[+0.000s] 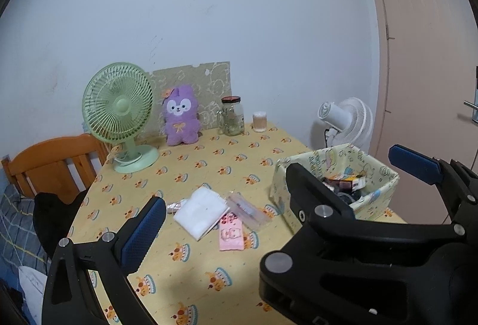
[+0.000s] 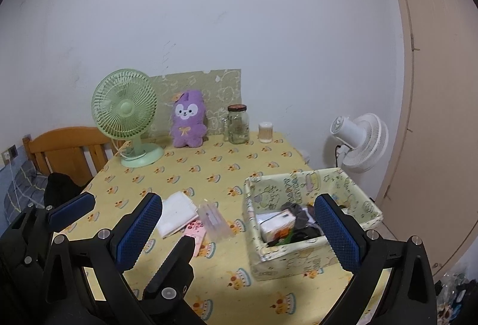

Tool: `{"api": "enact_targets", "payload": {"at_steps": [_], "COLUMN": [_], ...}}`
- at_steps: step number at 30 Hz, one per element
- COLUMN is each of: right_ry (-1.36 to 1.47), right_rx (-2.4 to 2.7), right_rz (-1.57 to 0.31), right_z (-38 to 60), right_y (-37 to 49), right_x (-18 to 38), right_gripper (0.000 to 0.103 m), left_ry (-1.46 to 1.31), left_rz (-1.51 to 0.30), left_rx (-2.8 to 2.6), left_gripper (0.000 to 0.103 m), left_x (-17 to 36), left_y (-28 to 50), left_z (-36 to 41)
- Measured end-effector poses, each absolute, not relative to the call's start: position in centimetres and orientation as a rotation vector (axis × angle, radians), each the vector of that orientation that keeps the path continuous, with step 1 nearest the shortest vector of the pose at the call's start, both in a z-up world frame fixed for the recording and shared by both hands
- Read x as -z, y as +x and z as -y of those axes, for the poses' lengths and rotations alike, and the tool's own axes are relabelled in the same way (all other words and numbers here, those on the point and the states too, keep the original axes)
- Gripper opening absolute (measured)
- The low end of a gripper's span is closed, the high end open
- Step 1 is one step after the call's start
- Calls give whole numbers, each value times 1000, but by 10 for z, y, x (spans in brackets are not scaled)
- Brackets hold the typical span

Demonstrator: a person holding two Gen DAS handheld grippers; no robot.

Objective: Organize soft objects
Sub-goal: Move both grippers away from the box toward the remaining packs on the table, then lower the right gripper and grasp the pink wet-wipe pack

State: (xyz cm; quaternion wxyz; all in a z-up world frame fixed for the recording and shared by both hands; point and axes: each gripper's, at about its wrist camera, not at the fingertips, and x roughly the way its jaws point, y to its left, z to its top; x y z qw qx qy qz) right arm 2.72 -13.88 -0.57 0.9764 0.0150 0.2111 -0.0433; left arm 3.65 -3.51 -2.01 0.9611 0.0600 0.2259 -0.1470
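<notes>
On the worktop, with both grippers' fingers spread wide and empty, the white folded cloth beside the storage box could unfold or drag the clear pouch along if pinched shallowly.

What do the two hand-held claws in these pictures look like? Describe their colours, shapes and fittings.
Both the left claw and the right claw have matte black angular frames joined by round silver rivets. Each finger carries a long blue pad with a fine dotted grip texture.
</notes>
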Motion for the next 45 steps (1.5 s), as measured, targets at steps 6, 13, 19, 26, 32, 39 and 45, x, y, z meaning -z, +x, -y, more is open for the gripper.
{"api": "enact_targets", "payload": {"at_steps": [6, 13, 19, 26, 32, 39, 45], "right_ry": [39, 53, 57, 36, 14, -6, -24], "right_rx": [61, 26, -8, -32, -40, -47, -44], "right_rz": [-435, -438, -474, -529, -574, -635, -694], "right_z": [125, 111, 101, 88, 83, 79, 76], "right_y": [37, 51, 70, 96, 114, 135, 155], "right_x": [21, 42, 67, 92, 111, 133, 149], "right_gripper": [103, 103, 103, 103, 98, 87, 81], "left_ry": [119, 123, 115, 106, 116, 135, 174], "left_rz": [-476, -489, -541, -612, -665, -732, -770], "left_rx": [275, 250, 213, 178, 158, 129, 130], "left_gripper": [103, 103, 103, 103, 102, 101, 101], "left_x": [35, 57, 81, 107, 127, 148, 159], "left_y": [46, 58, 74, 94, 112, 133, 146], "left_z": [21, 7, -3, -15, -18, -20, -19]}}
